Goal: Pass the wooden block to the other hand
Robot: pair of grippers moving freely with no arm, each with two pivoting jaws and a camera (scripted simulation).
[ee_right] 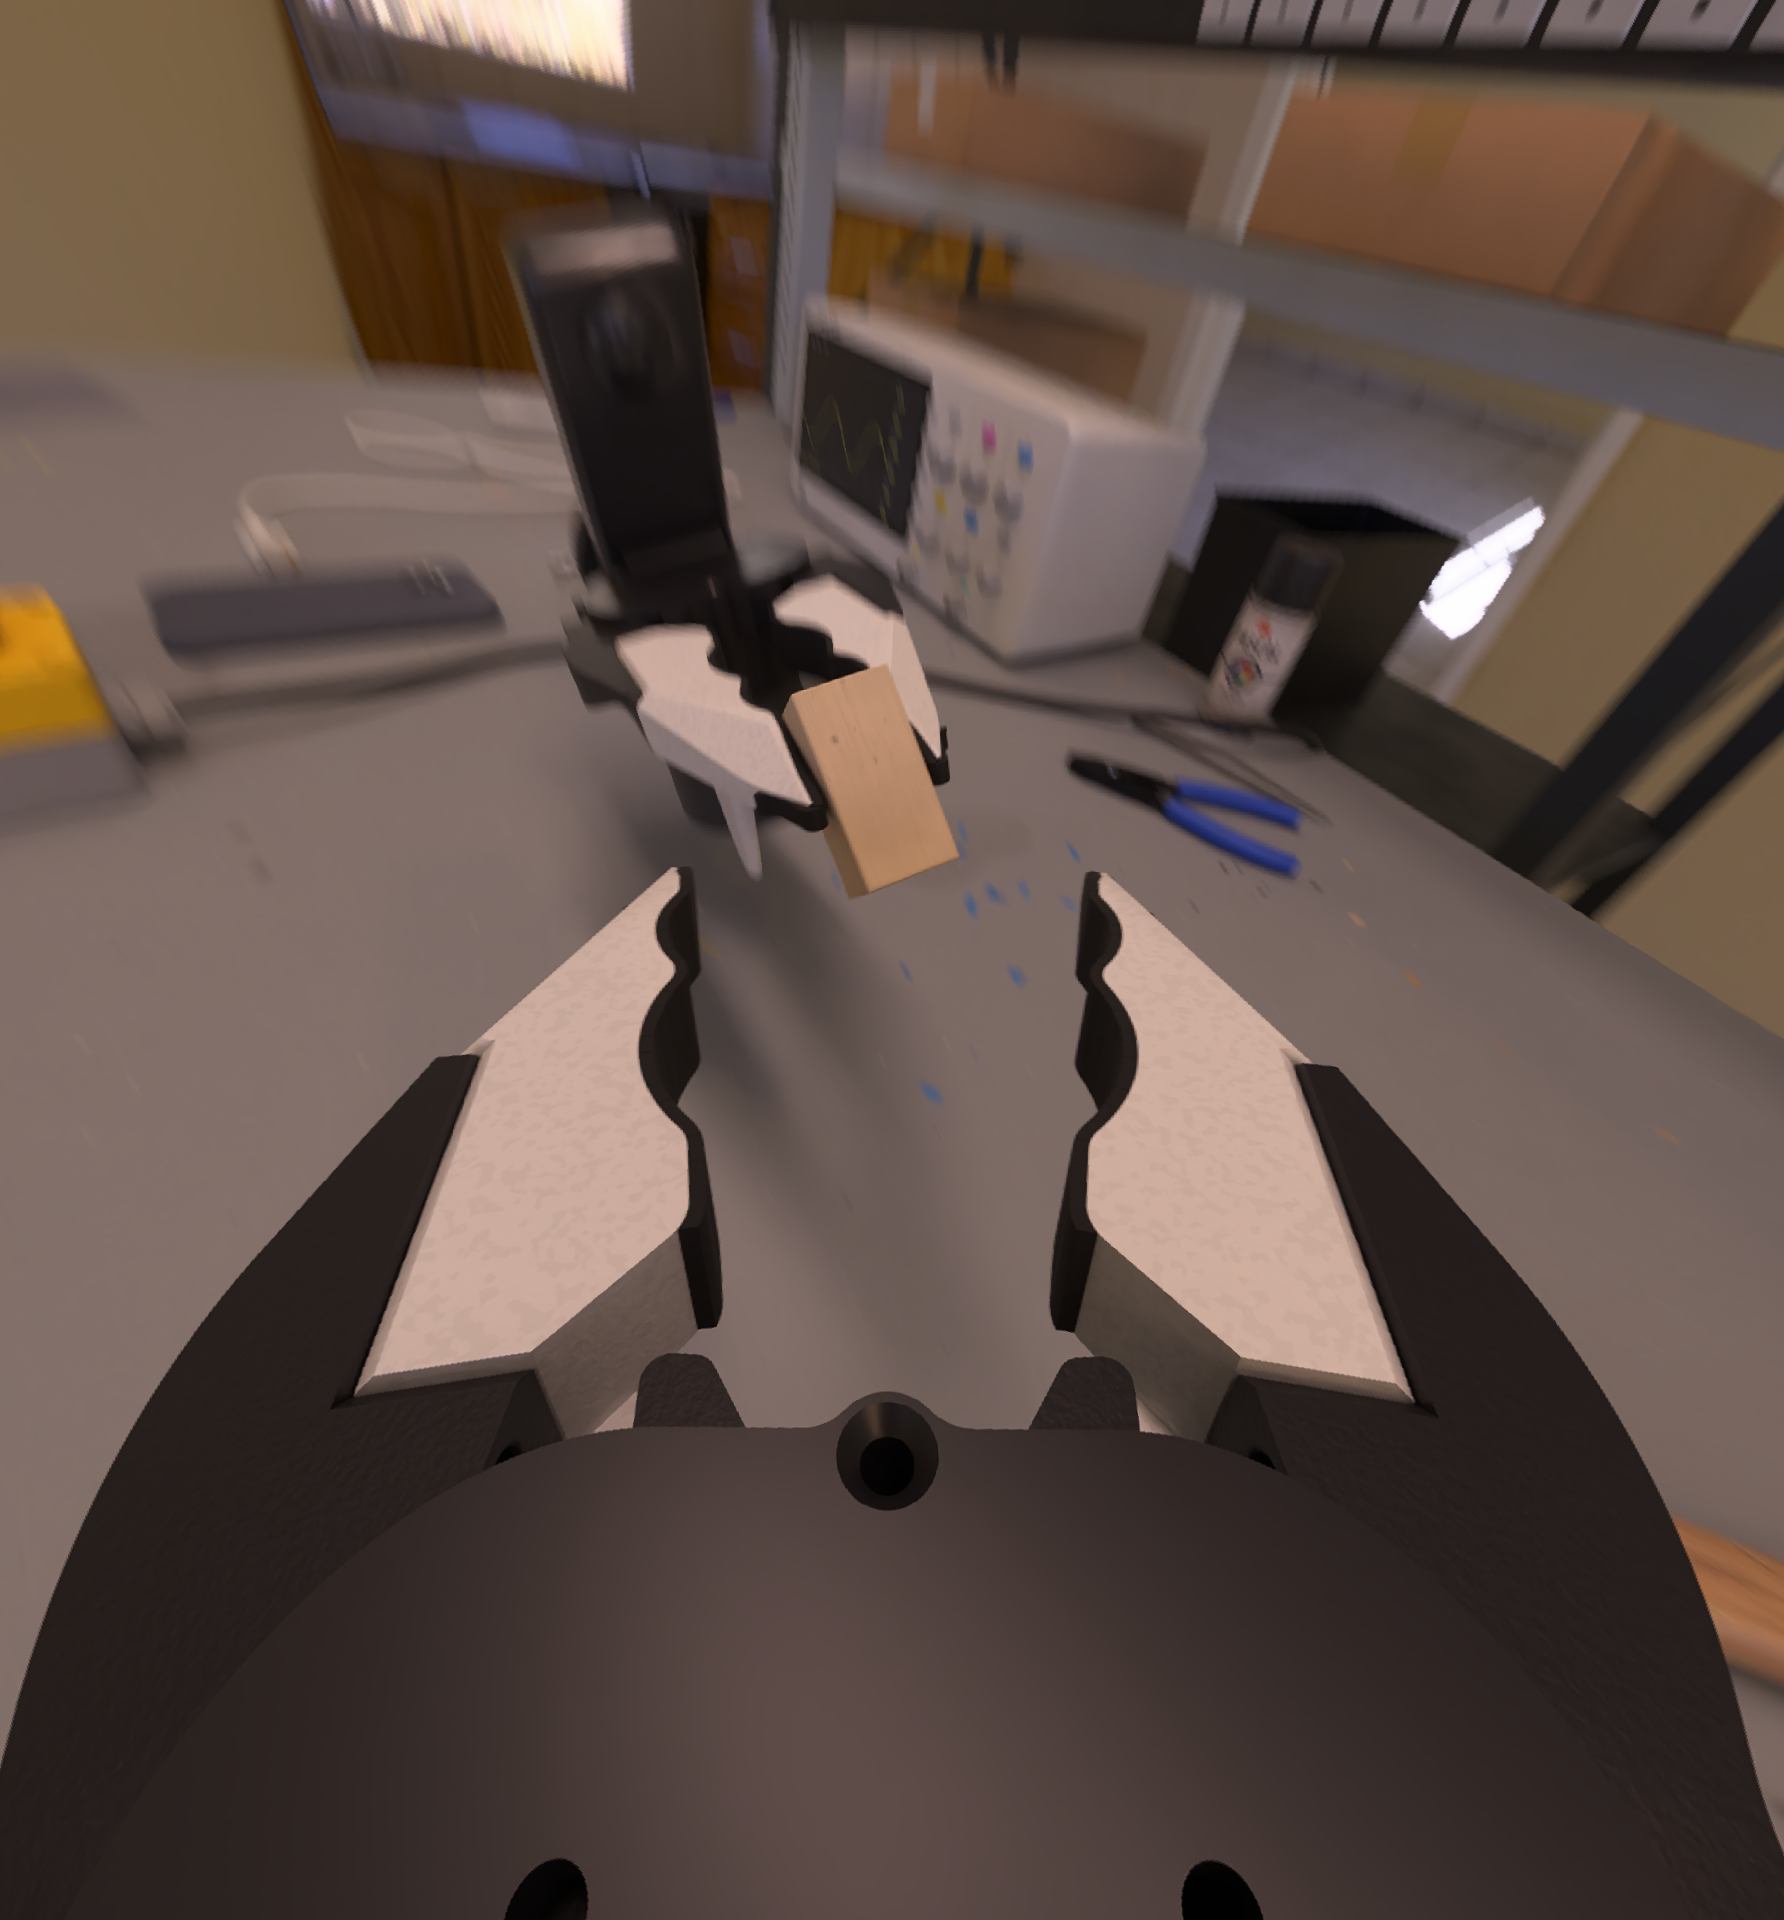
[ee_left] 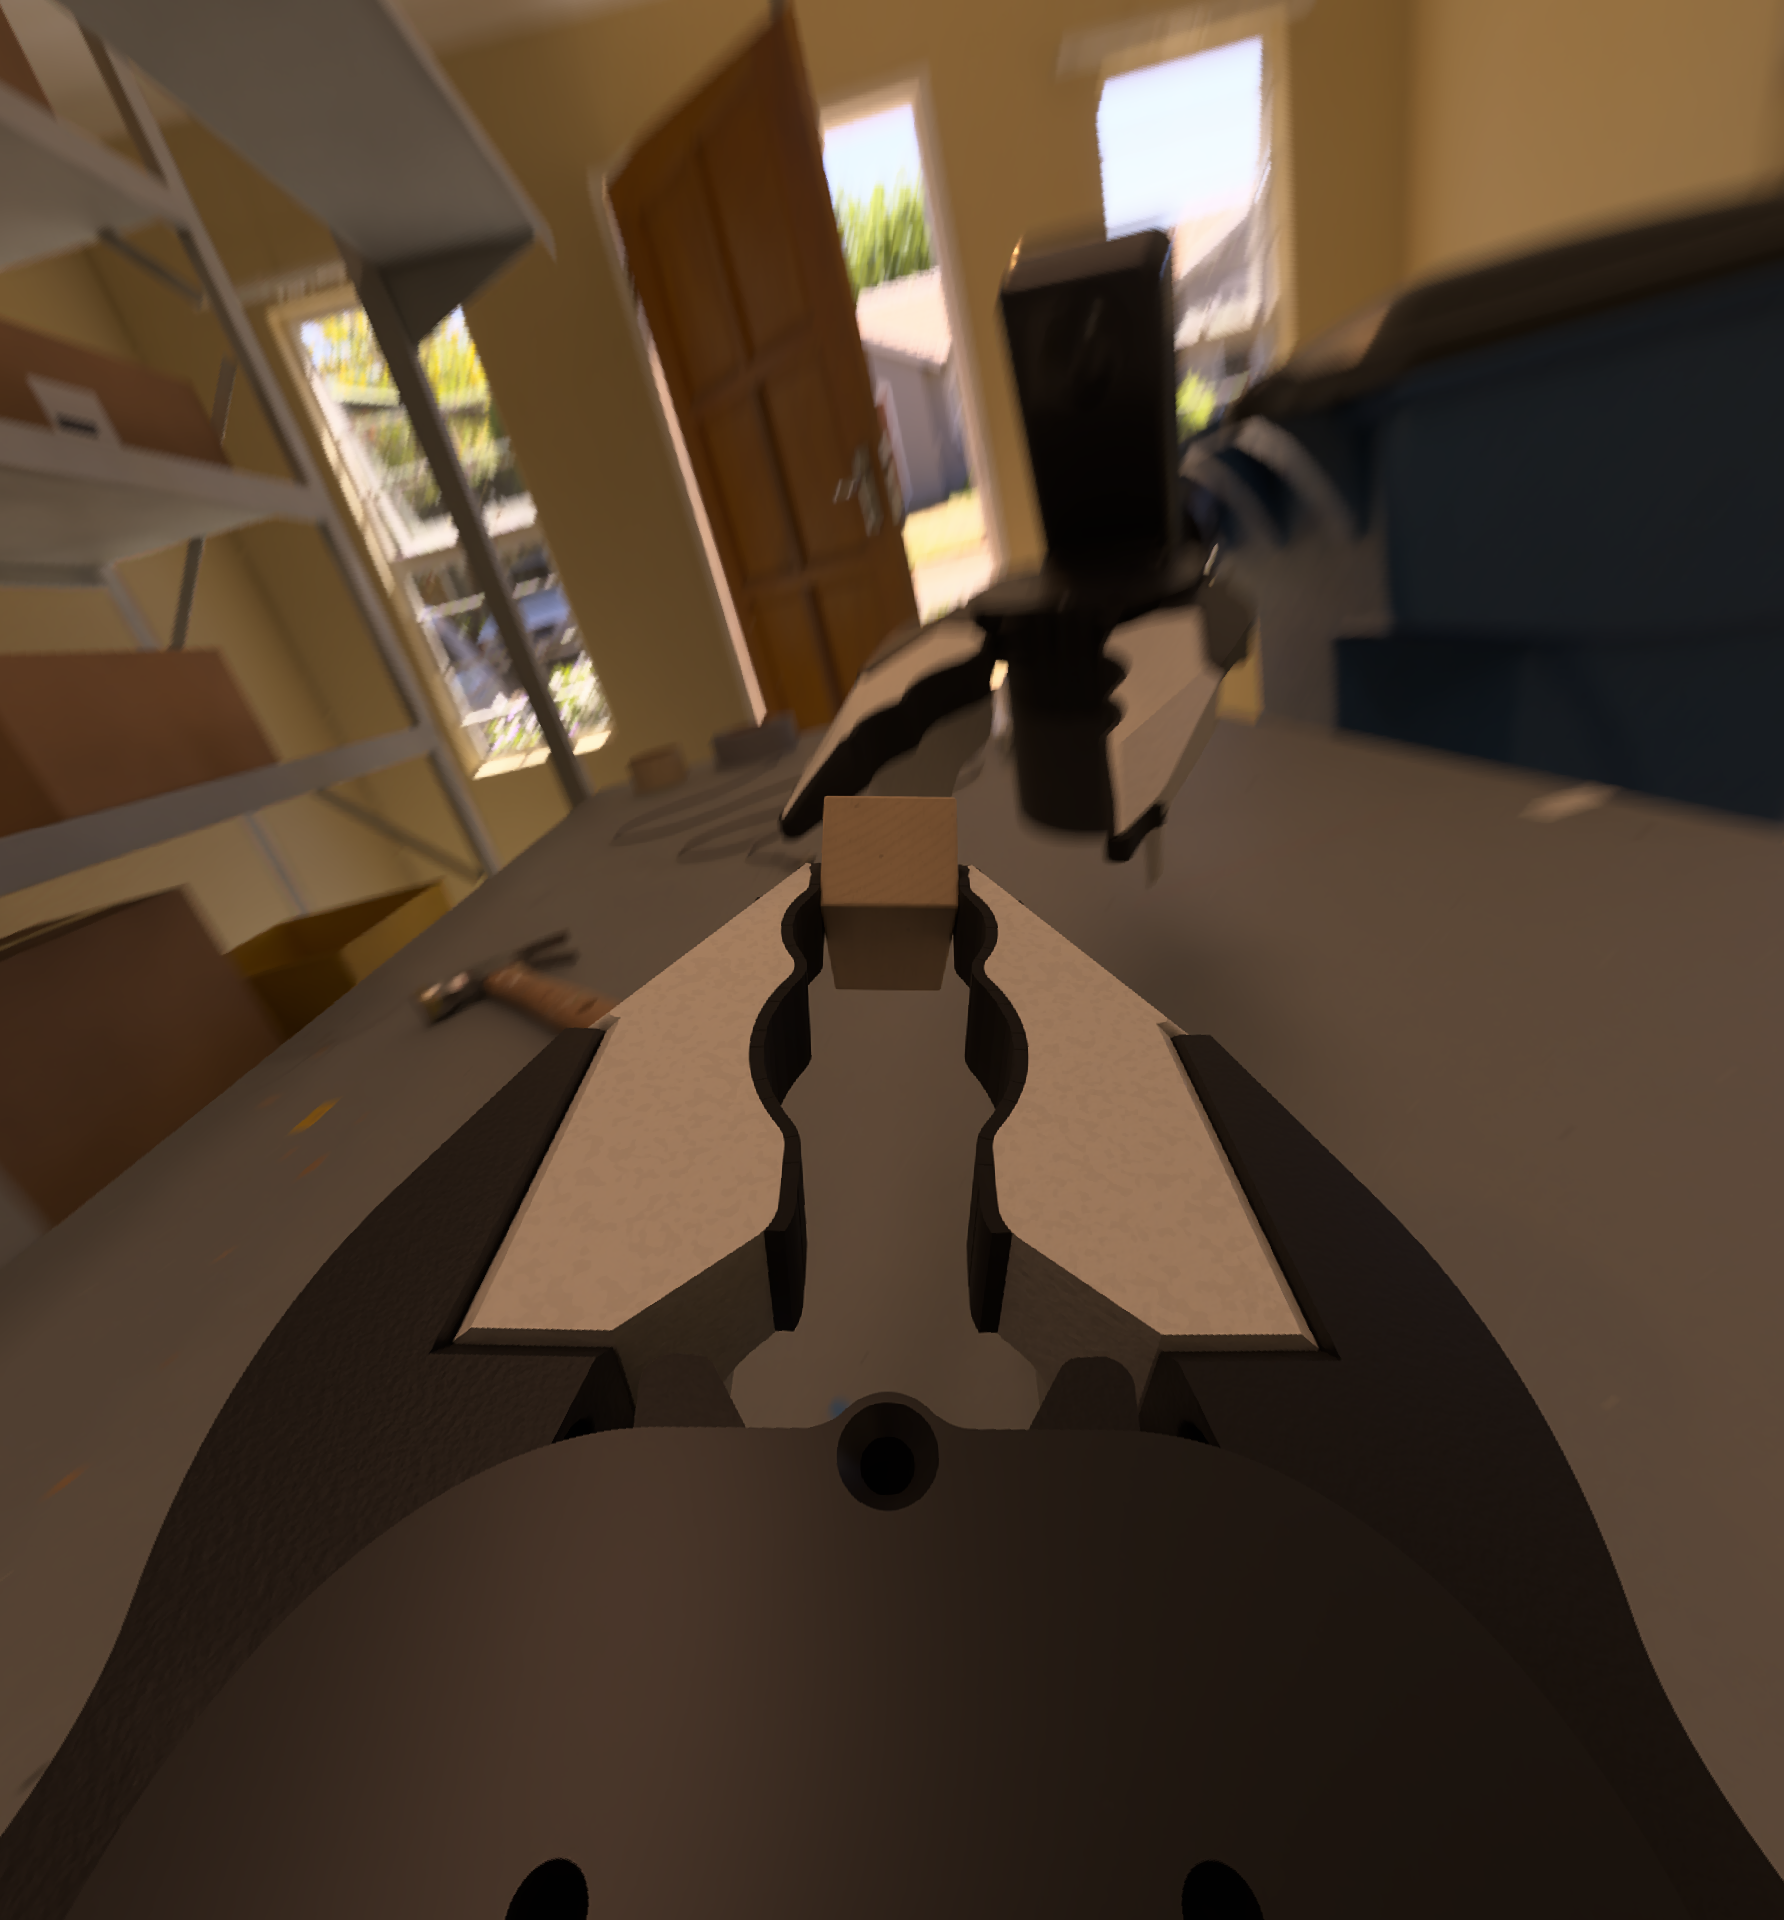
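My left gripper (ee_left: 890, 894) is shut on the wooden block (ee_left: 888, 902), a pale rectangular piece held at the fingertips above the grey table (ee_left: 1387, 1039). The right gripper (ee_left: 981, 821) shows just beyond the block, open and tilted, close to it but apart. In the right wrist view my right gripper (ee_right: 883, 899) is open and empty. The left gripper (ee_right: 846, 769) faces it a short way ahead and holds the block (ee_right: 872, 790), which sticks out toward me at a tilt, just beyond my fingertips.
A hammer (ee_left: 514, 992) lies left on the table, shelves with cardboard boxes (ee_left: 88, 727) beyond. Blue-handled pliers (ee_right: 1210, 805), a spray can (ee_right: 1267, 634), an oscilloscope (ee_right: 981, 499) and a yellow box with a red button (ee_right: 5, 675) stand around. A wooden handle (ee_right: 1761, 1631) lies at the lower right.
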